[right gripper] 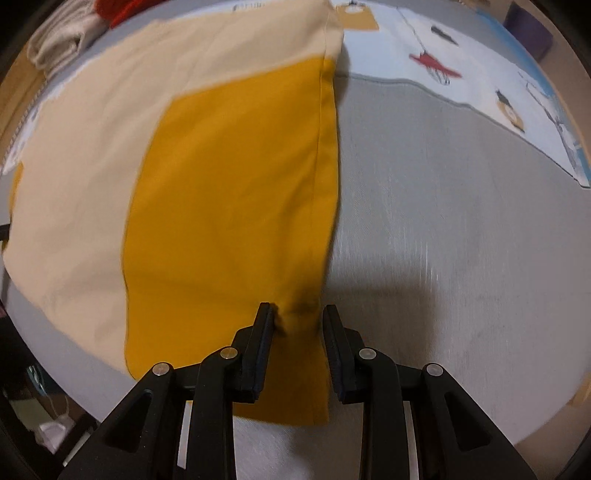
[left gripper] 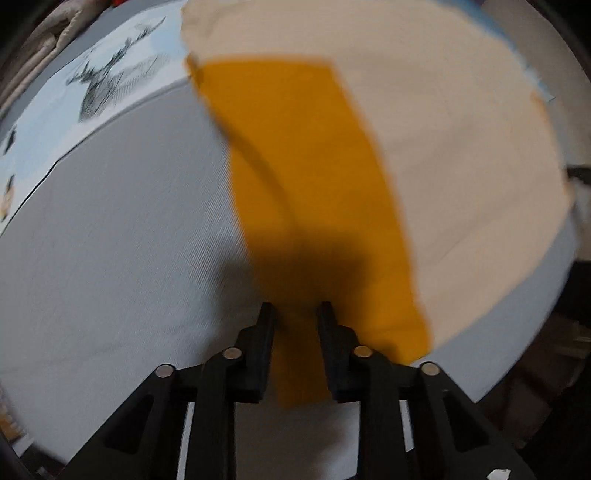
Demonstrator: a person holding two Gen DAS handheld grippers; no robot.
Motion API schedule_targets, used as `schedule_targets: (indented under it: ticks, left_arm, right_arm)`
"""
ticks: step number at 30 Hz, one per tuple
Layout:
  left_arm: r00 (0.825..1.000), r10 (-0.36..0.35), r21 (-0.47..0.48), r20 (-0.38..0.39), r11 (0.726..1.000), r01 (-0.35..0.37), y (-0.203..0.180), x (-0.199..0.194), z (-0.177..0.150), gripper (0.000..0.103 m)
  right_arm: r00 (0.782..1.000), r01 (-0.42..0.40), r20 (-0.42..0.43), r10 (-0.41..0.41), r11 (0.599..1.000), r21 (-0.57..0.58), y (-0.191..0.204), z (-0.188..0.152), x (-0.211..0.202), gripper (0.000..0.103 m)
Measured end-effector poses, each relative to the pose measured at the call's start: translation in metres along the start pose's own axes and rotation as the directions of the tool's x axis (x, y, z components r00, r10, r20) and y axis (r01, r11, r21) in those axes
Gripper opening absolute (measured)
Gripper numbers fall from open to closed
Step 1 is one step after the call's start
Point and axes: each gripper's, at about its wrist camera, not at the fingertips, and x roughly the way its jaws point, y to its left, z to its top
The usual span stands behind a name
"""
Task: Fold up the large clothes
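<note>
A large cream and mustard-yellow garment (left gripper: 424,147) lies on a grey bed surface (left gripper: 129,240). In the left wrist view its yellow panel (left gripper: 306,192) runs down between the fingers of my left gripper (left gripper: 295,308), whose jaws stand apart around the cloth's near edge. In the right wrist view the garment (right gripper: 92,166) lies to the left, and its yellow panel (right gripper: 229,206) with a seamed right edge passes between the fingers of my right gripper (right gripper: 297,310), also apart with cloth between them. Both views are blurred.
A pale blue printed sheet with a deer drawing (left gripper: 107,81) lies at the back left, and shows with small figures (right gripper: 480,81) at the back right. Folded beige cloth (right gripper: 59,44) and a red item (right gripper: 122,9) sit at the far left. The bed edge (left gripper: 517,350) drops off nearby.
</note>
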Motion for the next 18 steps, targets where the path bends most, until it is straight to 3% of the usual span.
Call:
schedule_targets:
  ticks: [2,4,5,8,10,14,16,17,18]
  left_arm:
    - [0.998,0.057,0.001,0.030,0.998,-0.057,-0.002,-0.014,-0.002,0.030]
    - [0.985,0.141,-0.013,0.101,0.990,-0.141,-0.006,-0.036,-0.003,0.030]
    - [0.969,0.184,-0.040,0.162,0.983,-0.180,-0.009,-0.055,-0.004,0.030]
    - [0.925,0.232,-0.130,0.301,0.971,-0.202,-0.022,-0.099,-0.005,0.030]
    - [0.892,0.222,-0.198,0.394,0.968,-0.153,-0.039,-0.128,-0.015,0.031]
    - [0.854,0.159,-0.251,0.495,0.967,-0.034,-0.088,-0.153,-0.037,0.034]
    - [0.836,0.154,-0.267,0.526,0.964,-0.009,-0.112,-0.153,-0.060,0.036]
    - [0.825,0.162,-0.286,0.541,0.958,0.000,-0.124,-0.149,-0.074,0.037]
    - [0.826,0.169,-0.304,0.537,0.953,0.002,-0.131,-0.144,-0.080,0.037]
  right_arm:
    - [0.999,0.027,-0.017,-0.027,1.000,0.015,-0.001,0.000,-0.005,0.029]
    - [0.992,0.126,-0.010,-0.126,0.992,0.012,0.002,-0.001,-0.017,0.029]
    - [0.986,0.163,0.011,-0.164,0.986,0.013,0.003,0.000,-0.025,0.029]
    - [0.962,0.207,0.169,-0.212,0.977,0.050,0.012,-0.003,-0.072,0.029]
    - [0.930,0.183,0.303,-0.207,0.977,0.107,0.023,-0.006,-0.112,0.029]
    - [0.851,0.068,0.504,-0.151,0.982,0.178,0.056,-0.026,-0.176,0.032]
    - [0.814,0.019,0.566,-0.130,0.980,0.198,0.075,-0.042,-0.194,0.033]
    - [0.807,0.007,0.578,-0.123,0.980,0.199,0.088,-0.050,-0.197,0.033]
    - [0.804,0.005,0.582,-0.121,0.980,0.198,0.098,-0.057,-0.198,0.033]
